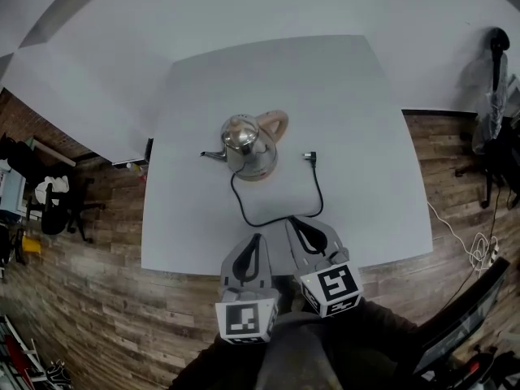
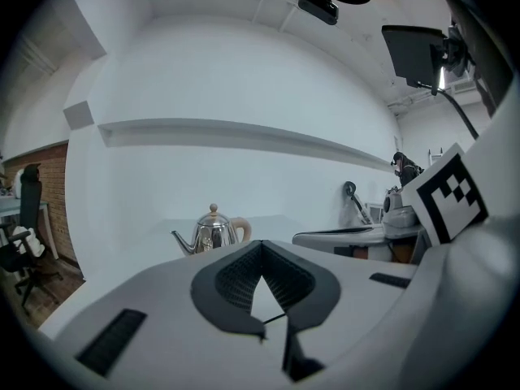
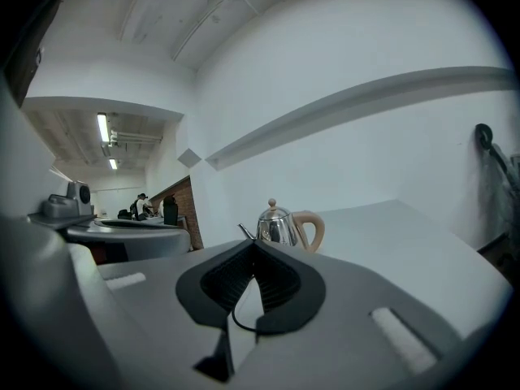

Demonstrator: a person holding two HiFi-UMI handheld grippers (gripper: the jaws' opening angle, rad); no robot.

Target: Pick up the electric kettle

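Currently left gripper (image 1: 258,240) and right gripper (image 1: 294,223) sit lower centre, fingers closed and empty; open the right before reaching the electric kettle (image 1: 246,146) handle (image 1: 280,123), clear of the cord (image 1: 276,214).

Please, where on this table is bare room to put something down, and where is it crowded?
Free: the far part of the table behind the kettle, the wide right side beyond the plug, and the left strip beside the spout. Crowded: the near middle, where the cord loops by the left gripper and right gripper.
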